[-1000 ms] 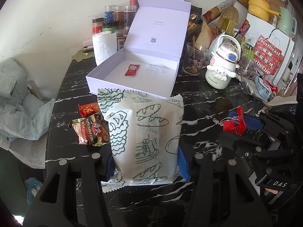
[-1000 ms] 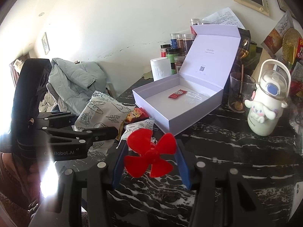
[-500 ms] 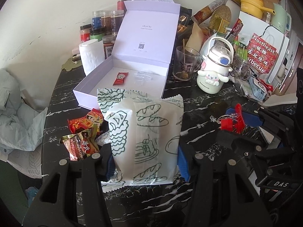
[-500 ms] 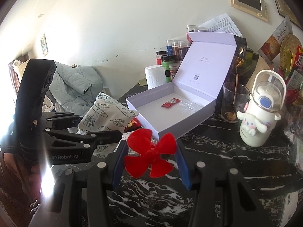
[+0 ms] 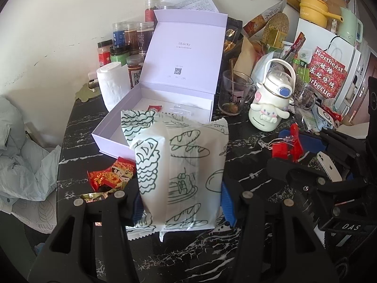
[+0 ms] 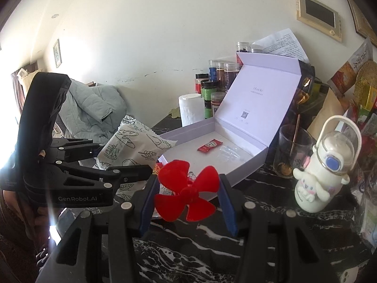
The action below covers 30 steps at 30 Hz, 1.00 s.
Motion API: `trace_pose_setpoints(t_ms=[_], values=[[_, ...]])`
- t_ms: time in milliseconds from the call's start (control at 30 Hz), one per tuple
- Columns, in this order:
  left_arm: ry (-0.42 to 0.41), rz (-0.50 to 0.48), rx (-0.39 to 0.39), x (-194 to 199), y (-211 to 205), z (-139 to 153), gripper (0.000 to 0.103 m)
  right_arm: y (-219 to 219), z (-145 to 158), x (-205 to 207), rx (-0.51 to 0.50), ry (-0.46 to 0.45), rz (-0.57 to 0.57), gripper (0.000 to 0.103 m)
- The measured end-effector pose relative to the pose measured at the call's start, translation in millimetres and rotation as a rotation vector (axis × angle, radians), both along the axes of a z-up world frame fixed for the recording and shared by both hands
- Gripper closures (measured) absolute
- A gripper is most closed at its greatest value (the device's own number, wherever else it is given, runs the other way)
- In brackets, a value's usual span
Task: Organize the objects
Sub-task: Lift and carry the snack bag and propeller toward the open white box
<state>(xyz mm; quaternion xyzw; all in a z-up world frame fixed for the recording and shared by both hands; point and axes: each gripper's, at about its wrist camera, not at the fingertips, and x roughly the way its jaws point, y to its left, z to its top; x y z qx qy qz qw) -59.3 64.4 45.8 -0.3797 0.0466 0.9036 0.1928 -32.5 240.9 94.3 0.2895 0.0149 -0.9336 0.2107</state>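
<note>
My left gripper (image 5: 180, 202) is shut on a white bread packet (image 5: 181, 172) printed with bread drawings, held above the black marble table just in front of the open lilac box (image 5: 122, 120). The packet also shows in the right wrist view (image 6: 132, 146). My right gripper (image 6: 187, 195) is shut on a red propeller fan (image 6: 187, 188), held in front of the box (image 6: 245, 165). The box holds a red sachet (image 6: 209, 145) and a clear plastic piece (image 6: 227, 152). The fan also shows in the left wrist view (image 5: 286, 146).
Red snack packets (image 5: 110, 176) lie on the table left of the bread packet. A white cartoon bottle (image 5: 271, 103), a glass cup (image 5: 233, 94), a paper roll (image 5: 112, 85) and spice jars (image 5: 124, 47) stand around the box. A grey jacket (image 6: 94, 103) hangs left.
My left gripper has carried the bread packet forward and up toward the box; the snack packets now sit lower left. My right gripper has also moved closer to the box with the fan.
</note>
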Motion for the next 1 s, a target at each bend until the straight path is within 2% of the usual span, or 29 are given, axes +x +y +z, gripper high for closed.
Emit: trace_pose_setpoints(t_ms=[200,600,1000], values=[[0.019,0.004,-0.007,-20,3,11,0.052,4,13,-21,0.031,0.030,-0.009,0.053],[0.051,-0.007,-0.011,-57,18,26,0.052,17,27,-65,0.029,0.051,0.000,0.053],[0.058,0.023,-0.020,-100,19,26,0.052,19,21,-116,0.026,0.036,0.006,0.053]])
